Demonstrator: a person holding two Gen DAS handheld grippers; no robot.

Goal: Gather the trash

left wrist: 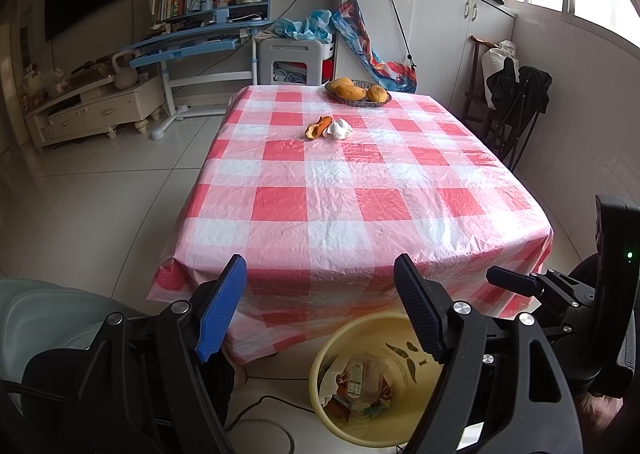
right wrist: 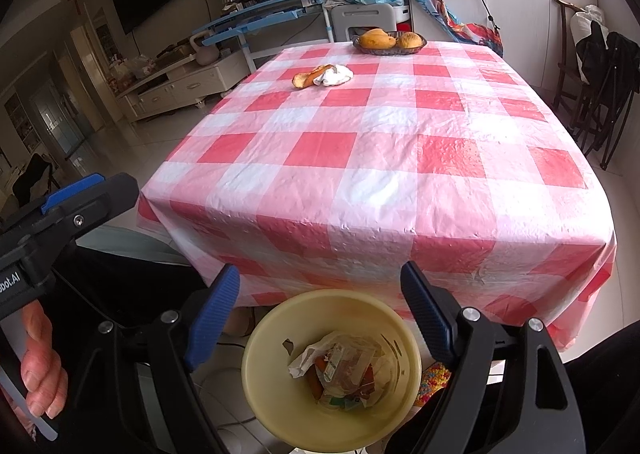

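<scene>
An orange peel (left wrist: pixel 316 127) and a crumpled white tissue (left wrist: pixel 339 129) lie together on the far half of the red-and-white checked table (left wrist: pixel 360 206); they also show in the right wrist view, the peel (right wrist: pixel 307 77) and the tissue (right wrist: pixel 335 75). A yellow trash bin (right wrist: pixel 332 366) with wrappers and scraps inside stands on the floor below the table's near edge; it also shows in the left wrist view (left wrist: pixel 360 382). My left gripper (left wrist: pixel 320 310) is open and empty, held before the near edge. My right gripper (right wrist: pixel 320 318) is open and empty above the bin.
A dark bowl of mangoes (left wrist: pixel 357 91) sits at the table's far edge. A blue desk (left wrist: pixel 192 42) and white stool (left wrist: pixel 294 62) stand behind the table. Folding chairs (left wrist: pixel 512 110) stand at the right wall. A pale green seat (left wrist: pixel 52 310) is at lower left.
</scene>
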